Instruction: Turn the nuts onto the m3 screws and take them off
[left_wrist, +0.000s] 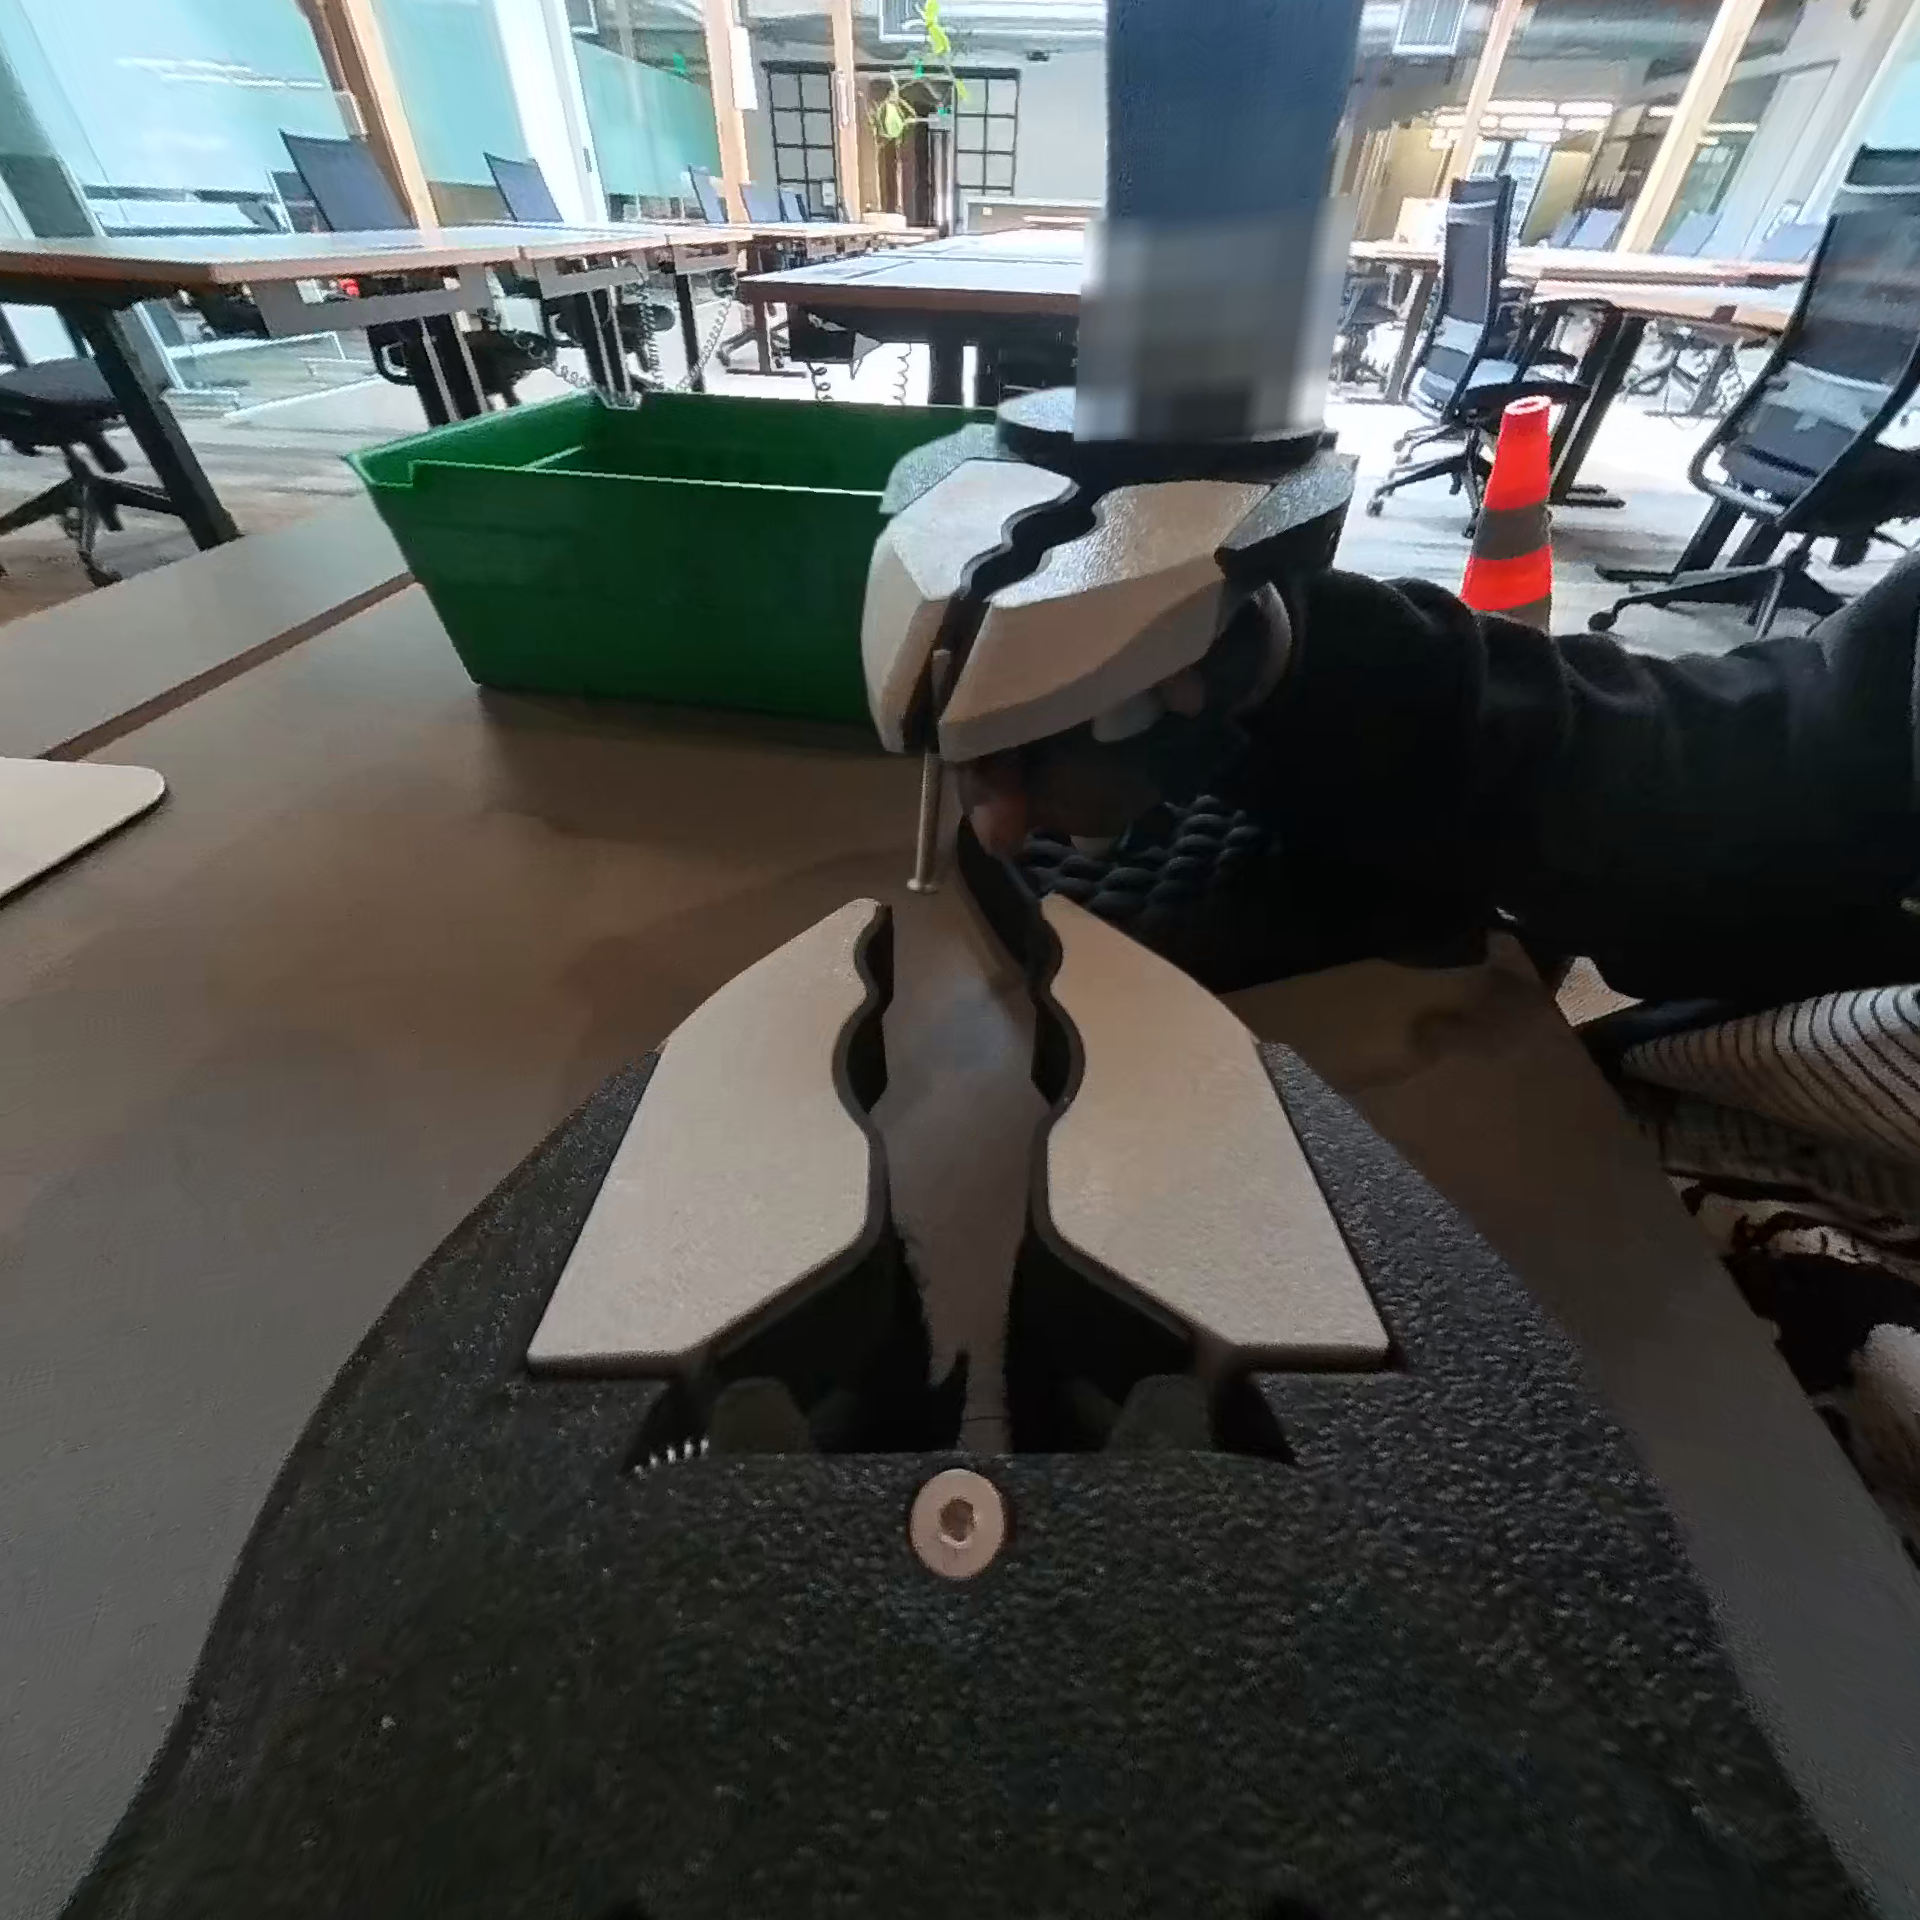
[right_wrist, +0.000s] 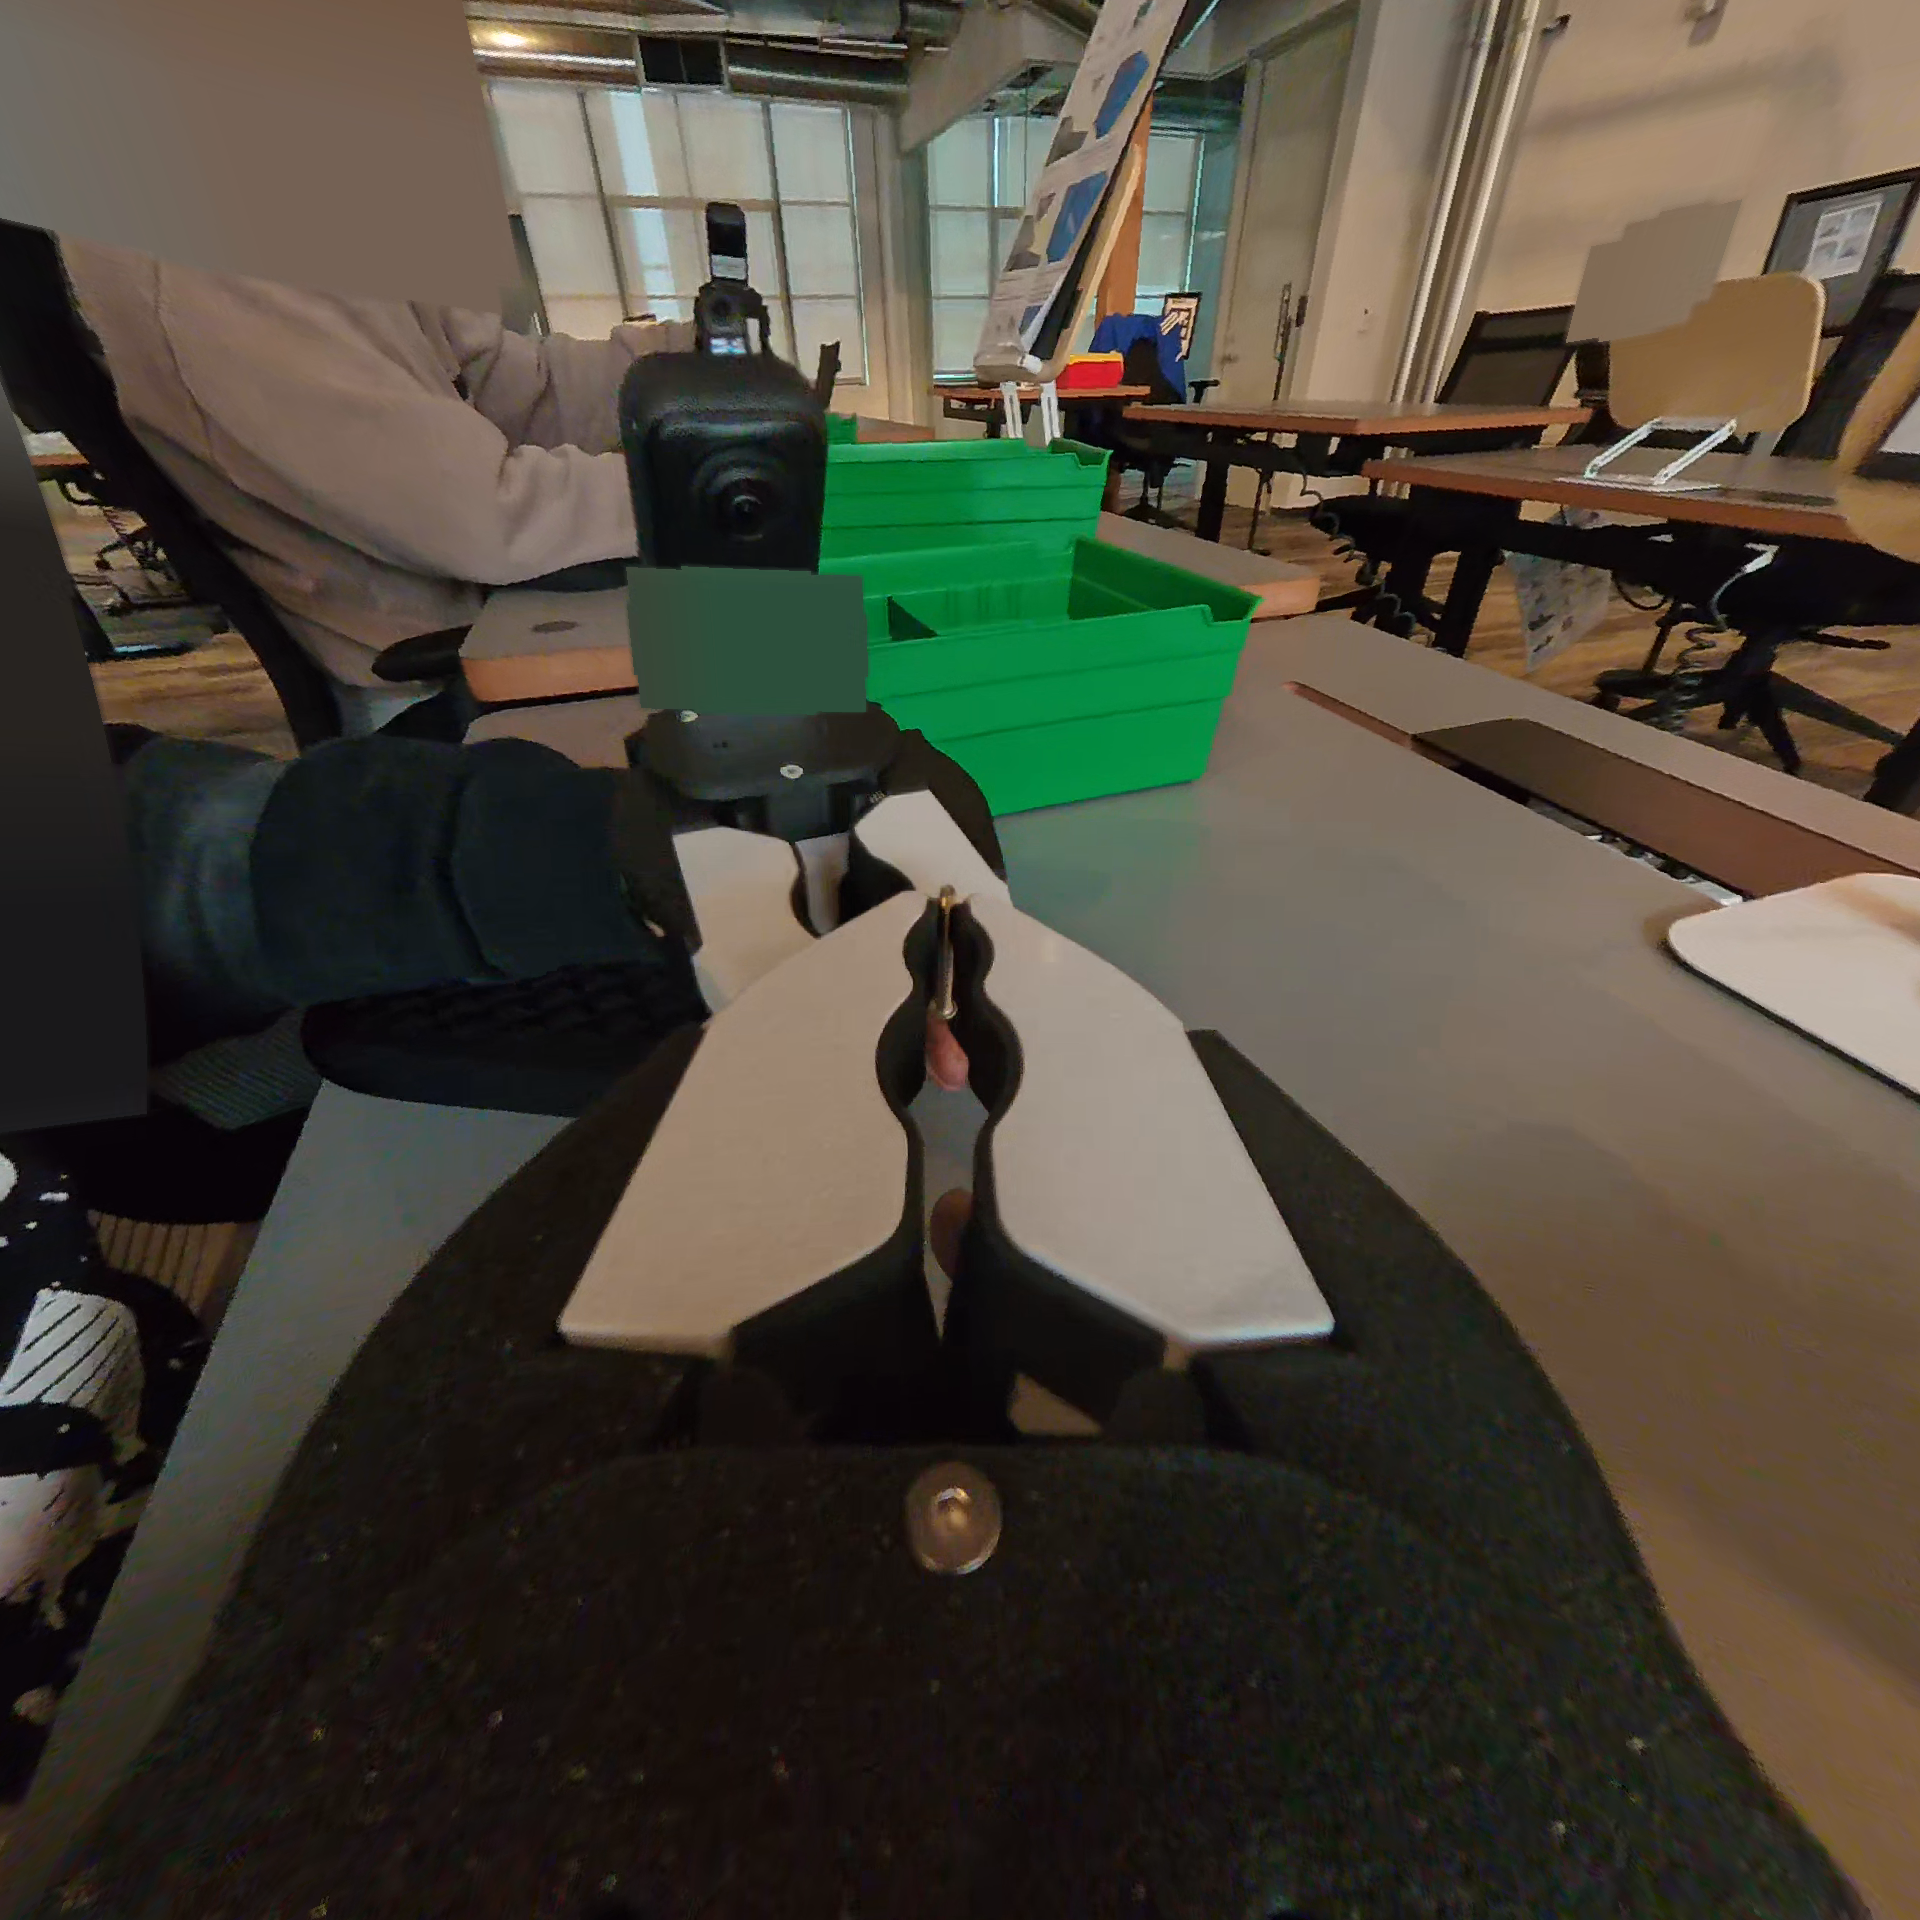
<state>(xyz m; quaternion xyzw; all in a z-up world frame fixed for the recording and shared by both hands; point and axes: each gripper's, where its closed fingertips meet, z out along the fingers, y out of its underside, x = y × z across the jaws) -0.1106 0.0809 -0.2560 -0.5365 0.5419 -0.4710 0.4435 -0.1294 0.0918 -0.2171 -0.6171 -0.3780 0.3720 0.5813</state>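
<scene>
Pinching a thin silvery screw (right_wrist: 943, 961) between its pressed-together pads, the right gripper (right_wrist: 945, 914) held it upright above the bench (left_wrist: 416, 935), head hanging downward. Just below and in front, the left gripper (left_wrist: 966, 920) stood with its fingers apart and nothing between them. Judged by its look, the screw was light, stiff and slick, likely to twist or slip; the shank seemed the sounder place to grip, leaving the threaded end free. No nut could be made out. Toward the bench's far edge sat a green bin (left_wrist: 644, 561), its contents hidden behind the wall.
</scene>
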